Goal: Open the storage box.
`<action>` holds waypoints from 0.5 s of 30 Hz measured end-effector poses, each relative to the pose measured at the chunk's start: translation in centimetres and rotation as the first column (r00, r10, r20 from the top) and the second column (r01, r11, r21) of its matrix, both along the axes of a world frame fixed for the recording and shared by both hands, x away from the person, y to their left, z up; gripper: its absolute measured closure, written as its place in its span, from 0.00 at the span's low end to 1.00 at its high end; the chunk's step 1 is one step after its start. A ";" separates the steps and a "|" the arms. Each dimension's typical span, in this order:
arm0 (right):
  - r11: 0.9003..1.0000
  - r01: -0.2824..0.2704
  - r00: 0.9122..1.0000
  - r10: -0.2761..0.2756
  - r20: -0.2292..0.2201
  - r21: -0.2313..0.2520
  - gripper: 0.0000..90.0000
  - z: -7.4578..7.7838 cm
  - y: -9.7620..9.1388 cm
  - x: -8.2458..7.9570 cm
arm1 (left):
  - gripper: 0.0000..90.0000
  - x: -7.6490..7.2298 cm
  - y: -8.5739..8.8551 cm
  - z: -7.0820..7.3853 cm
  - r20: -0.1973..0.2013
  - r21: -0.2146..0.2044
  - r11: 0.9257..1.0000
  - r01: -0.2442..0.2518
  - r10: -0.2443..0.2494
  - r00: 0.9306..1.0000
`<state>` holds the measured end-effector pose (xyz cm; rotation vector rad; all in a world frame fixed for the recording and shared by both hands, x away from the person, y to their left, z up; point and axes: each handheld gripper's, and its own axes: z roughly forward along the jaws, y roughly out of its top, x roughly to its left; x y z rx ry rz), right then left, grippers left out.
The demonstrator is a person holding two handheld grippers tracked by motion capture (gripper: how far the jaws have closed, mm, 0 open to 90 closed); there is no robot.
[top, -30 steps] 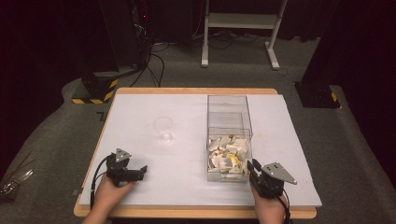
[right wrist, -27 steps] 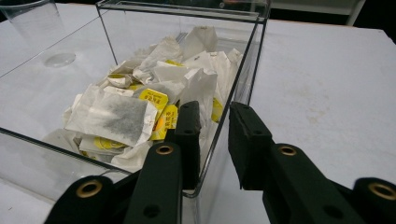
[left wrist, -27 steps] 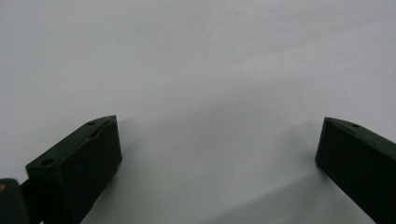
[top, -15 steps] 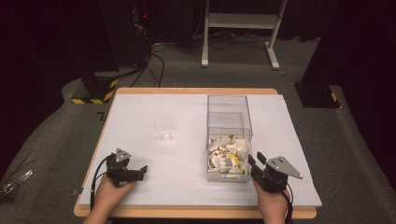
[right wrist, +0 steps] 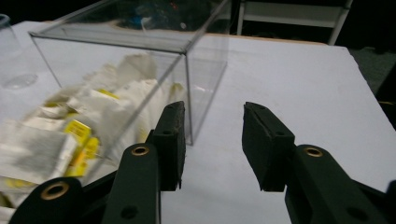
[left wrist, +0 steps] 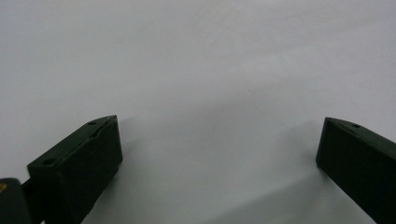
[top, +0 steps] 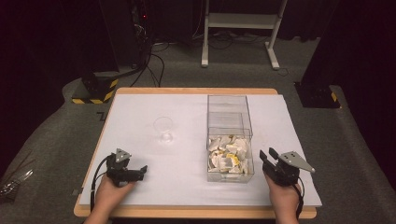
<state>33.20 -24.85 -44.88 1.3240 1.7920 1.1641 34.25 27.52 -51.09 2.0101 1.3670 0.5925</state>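
Right gripper [top: 267,157] now nearer clear box [top: 229,135], seemingly apart.

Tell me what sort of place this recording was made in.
Probably a lab or recording studio, not a home: black curtains ring a white-topped table, cables run across grey carpet, and a person holds a camera-bearing gripper in each hand.

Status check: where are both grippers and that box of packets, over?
Left gripper open, empty, low over bare table. Right gripper open, empty, beside clear box. Packets inside box. Glass stands apart; nothing in the way.
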 end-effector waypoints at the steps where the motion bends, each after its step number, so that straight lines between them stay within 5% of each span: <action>1: 1.000 0.005 1.000 -0.005 -0.008 -0.005 0.67 -0.3 -0.3 0.1 | 0.01 0.0 -0.1 0.0 -0.001 -0.004 1.000 -0.003 0.003 1.000; 15: 0.999 -0.004 0.995 -0.001 -0.096 -0.049 0.64 -3.0 -1.9 1.6 | 0.01 0.0 0.0 0.0 -0.008 -0.007 1.000 -0.004 0.004 1.000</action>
